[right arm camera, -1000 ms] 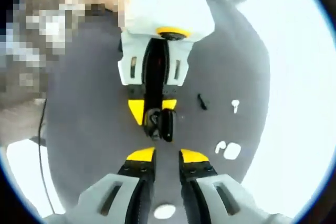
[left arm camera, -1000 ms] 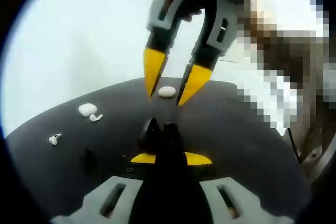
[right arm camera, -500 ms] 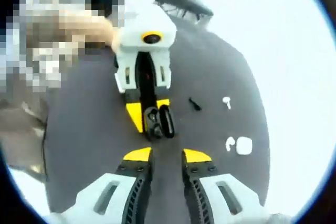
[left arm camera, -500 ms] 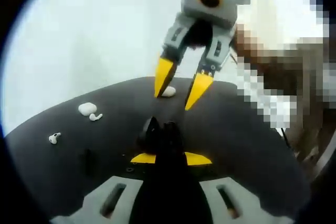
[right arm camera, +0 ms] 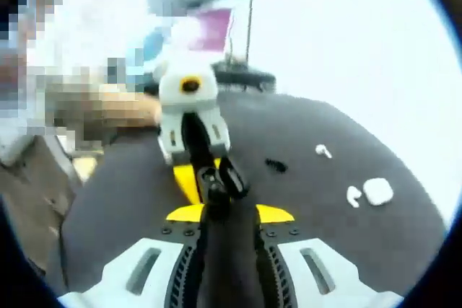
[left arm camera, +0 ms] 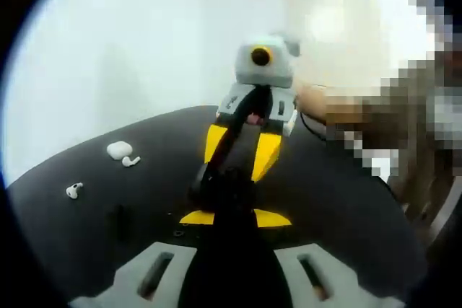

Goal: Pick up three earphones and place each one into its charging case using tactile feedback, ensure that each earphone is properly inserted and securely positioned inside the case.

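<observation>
Left gripper at frame bottom clamping a black charging case, right gripper jaws parted around it, apparently touching, white case with earphone left of centre, another earphone far left, dark table.

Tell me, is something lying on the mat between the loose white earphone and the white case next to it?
Nothing visible does. The white earphone lies right beside the white case on the dark mat, with only bare mat between them.
</observation>
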A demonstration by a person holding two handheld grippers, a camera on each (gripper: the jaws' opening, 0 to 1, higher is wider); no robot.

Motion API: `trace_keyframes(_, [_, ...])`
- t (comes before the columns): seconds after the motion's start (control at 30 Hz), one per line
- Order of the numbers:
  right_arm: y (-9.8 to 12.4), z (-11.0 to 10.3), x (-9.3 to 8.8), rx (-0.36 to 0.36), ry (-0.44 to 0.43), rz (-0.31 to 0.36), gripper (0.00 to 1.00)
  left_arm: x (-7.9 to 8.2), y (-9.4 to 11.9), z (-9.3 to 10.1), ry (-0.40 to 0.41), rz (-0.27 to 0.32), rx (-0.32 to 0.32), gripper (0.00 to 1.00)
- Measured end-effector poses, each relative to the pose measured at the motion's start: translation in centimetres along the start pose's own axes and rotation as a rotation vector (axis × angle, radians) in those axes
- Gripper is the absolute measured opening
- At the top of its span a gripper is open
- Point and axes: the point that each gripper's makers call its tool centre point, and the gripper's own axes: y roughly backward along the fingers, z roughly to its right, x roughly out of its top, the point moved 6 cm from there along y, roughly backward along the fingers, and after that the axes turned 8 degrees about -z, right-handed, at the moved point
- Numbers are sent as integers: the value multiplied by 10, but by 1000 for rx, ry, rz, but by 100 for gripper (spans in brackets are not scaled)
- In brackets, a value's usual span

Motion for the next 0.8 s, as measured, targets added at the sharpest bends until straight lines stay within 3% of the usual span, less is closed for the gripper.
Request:
trace_keyframes(0.13, [1,-1,-7,73,-44,174,27,0,2,-3,-2,1,-3,14])
trace_keyframes(0.2, [1,-1,-16,117,-117,242,27,0,2,-2,-4,2,-12,14])
trace_keyframes(0.27, [5,0,-18,124,-71,189,27,0,2,-3,-11,3,-26,14])
trace_keyframes(0.37, [13,-6,-11,159,-82,278,27,1,1,-2,-37,5,-57,14])
trace_keyframes(0.53, [13,-13,-17,160,-25,216,27,2,-1,-1,-69,8,-69,14])
trace_keyframes(0.8, [19,-7,-9,134,-86,291,27,2,0,3,-84,10,-91,14])
